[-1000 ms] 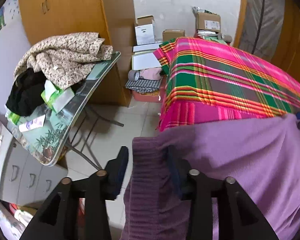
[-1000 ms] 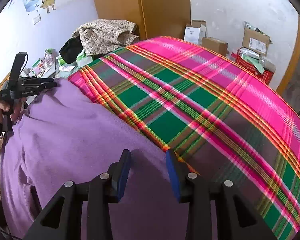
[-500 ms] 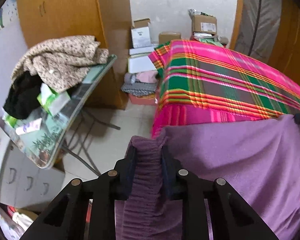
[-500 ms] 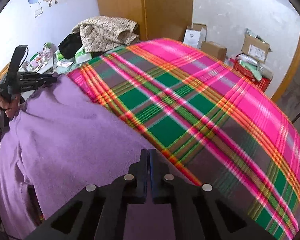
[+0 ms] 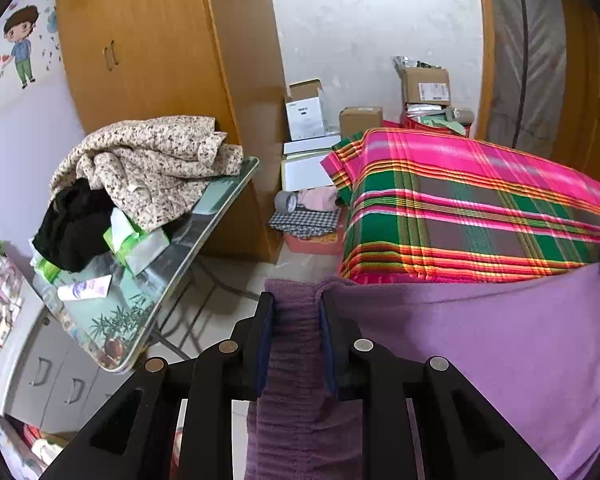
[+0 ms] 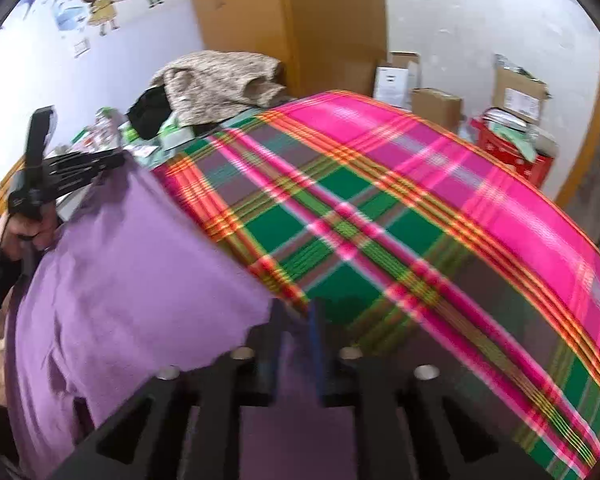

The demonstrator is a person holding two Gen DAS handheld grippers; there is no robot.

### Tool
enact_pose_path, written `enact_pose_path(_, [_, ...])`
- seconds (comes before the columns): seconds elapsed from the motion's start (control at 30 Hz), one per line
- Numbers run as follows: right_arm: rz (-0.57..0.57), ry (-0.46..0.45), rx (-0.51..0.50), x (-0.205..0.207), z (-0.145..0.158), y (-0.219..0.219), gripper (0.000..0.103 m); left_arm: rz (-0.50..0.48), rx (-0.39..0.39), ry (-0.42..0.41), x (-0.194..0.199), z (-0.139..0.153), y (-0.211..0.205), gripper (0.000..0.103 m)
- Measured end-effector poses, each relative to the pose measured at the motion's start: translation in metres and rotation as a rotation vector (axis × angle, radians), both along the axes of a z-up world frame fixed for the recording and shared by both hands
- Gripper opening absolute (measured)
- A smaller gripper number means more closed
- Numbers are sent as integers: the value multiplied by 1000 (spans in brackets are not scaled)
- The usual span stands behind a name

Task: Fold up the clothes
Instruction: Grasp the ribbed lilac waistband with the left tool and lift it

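Nearest the left-wrist lens, the left gripper (image 5: 294, 316) is clamped on a ribbed band of the purple sweater (image 5: 480, 344); in the right-wrist view the right gripper (image 6: 296, 328) pinches another part of its edge, jaws nearly closed on cloth; between them the garment is held stretched over the near edge of the plaid bedcover (image 6: 400, 216), with no fold visible, so the folding seems to lie ahead; it looks soft, plain and lightly creased; farther off, a heap of clothes (image 5: 148, 164) sits on a glass table (image 5: 216, 216).

Plaid blanket (image 5: 480, 208) covers the bed; at nine o'clock, a floral quilt (image 5: 148, 164) heaps on the glass tabletop (image 5: 204, 224); cardboard boxes (image 5: 424, 86) beyond.
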State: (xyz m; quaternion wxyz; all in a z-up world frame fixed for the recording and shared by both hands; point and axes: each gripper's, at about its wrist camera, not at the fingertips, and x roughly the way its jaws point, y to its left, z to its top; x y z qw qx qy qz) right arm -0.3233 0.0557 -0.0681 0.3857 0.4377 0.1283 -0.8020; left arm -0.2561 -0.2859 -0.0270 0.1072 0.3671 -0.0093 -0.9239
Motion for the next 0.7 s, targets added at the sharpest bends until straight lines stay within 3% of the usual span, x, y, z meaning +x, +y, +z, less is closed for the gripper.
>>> enact_pose_path(0.13, [18, -26, 38, -2, -10, -6, 35, -14, 3, 25, 5, 5, 0, 22])
enact_pose_path(0.17, [14, -32, 54, -3, -13, -6, 32, -17, 2, 29, 6, 6, 1, 22])
enact_pose_path(0.2, [10, -23, 62, -3, -13, -5, 13, -18, 0, 31, 7, 7, 1, 22])
enact_pose_path(0.23, [6, -11, 69, -2, -12, -5, 2, -19, 0, 33, 7, 8, 1, 22])
enact_pose_path(0.43, [-61, 123, 70, 2, 11, -8, 3, 3, -6, 55, 6, 9, -1, 22])
enact_pose_path(0.6, [-110, 61, 128, -13, -5, -12, 6, -13, 9, -99, -11, -21, -2, 25])
enact_pose_path(0.7, [-145, 82, 123, -10, 2, -6, 12, -17, 36, -103, -3, -18, -7, 29])
